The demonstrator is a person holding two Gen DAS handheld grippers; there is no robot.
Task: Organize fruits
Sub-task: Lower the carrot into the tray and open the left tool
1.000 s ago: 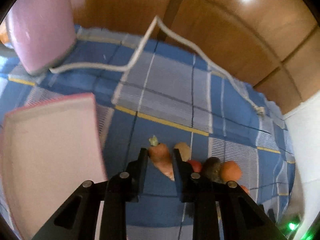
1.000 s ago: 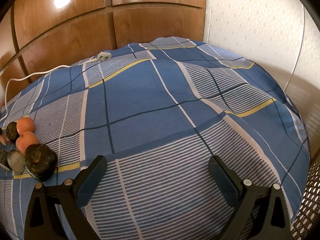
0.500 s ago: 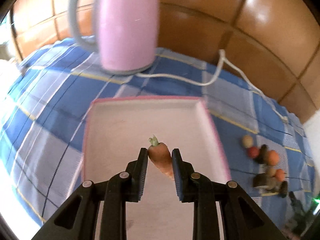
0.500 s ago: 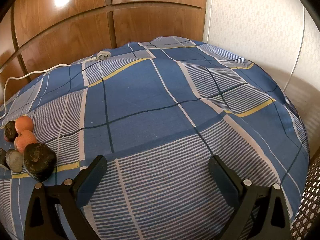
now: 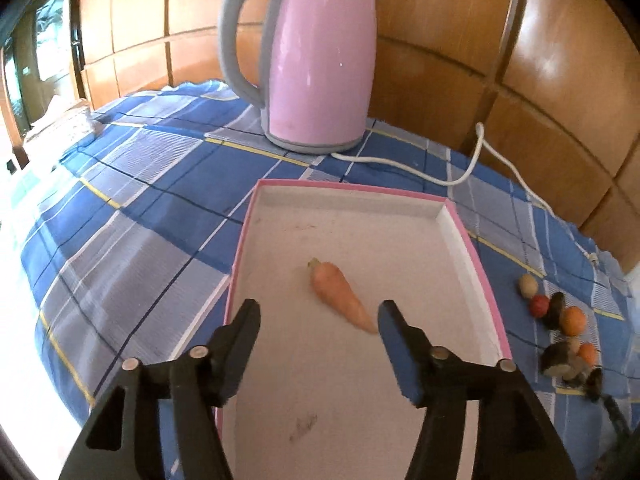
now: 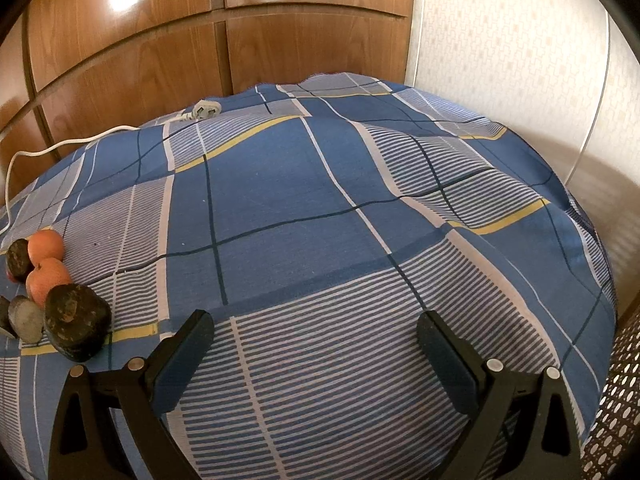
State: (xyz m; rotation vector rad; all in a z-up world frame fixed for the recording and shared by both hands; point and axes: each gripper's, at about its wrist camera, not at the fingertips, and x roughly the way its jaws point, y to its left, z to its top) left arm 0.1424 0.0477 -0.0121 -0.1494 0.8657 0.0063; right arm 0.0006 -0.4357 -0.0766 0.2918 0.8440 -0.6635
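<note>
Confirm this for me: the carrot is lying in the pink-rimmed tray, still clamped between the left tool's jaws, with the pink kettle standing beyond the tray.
Not quite. The carrot is not clamped: the left tool has just been opening and its jaws stand apart, clear of the carrot, as the left wrist view shows. The rest holds: the carrot lies in the pink-rimmed tray, with the pink kettle standing beyond it.

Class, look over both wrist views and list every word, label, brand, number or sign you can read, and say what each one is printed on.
None: no readable text in either view.
The pink kettle shows no brand or label on the side facing us.
The pink-rimmed tray bears only faint smudges, no letters.
The checked cloth and the white plug carry no legible marking.
</note>
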